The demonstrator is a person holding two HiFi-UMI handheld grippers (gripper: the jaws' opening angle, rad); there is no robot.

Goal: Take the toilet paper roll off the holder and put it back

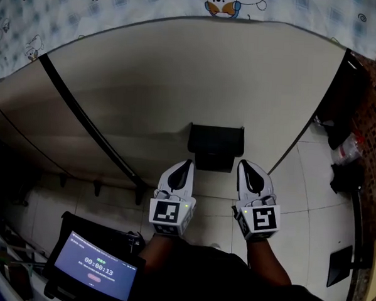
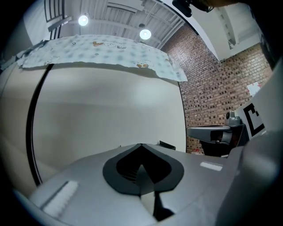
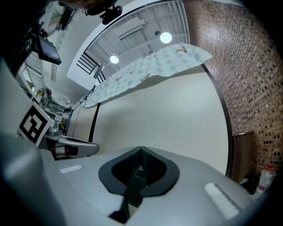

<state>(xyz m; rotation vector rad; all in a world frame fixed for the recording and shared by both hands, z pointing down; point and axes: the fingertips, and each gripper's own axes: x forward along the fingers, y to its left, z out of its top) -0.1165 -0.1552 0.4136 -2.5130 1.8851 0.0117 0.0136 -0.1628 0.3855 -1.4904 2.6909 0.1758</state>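
A black toilet paper holder (image 1: 214, 147) is fixed to the beige partition wall (image 1: 179, 83) straight ahead. No paper roll shows on it in any view. My left gripper (image 1: 188, 162) is just below the holder's left corner, jaws shut with nothing between them. My right gripper (image 1: 242, 163) is just below its right corner, also shut and empty. In the left gripper view the closed left gripper (image 2: 141, 145) points at the wall, with the holder's edge (image 2: 167, 145) peeking past it and the right gripper (image 2: 212, 134) alongside. The right gripper view shows the closed right gripper (image 3: 140, 149).
A patterned cloth (image 1: 183, 8) drapes over the partition's top. A brick wall (image 2: 216, 84) stands at the right. Dark bags and a bottle (image 1: 346, 149) lie on the tiled floor at the right. A tablet with a timer (image 1: 97, 271) is at the lower left.
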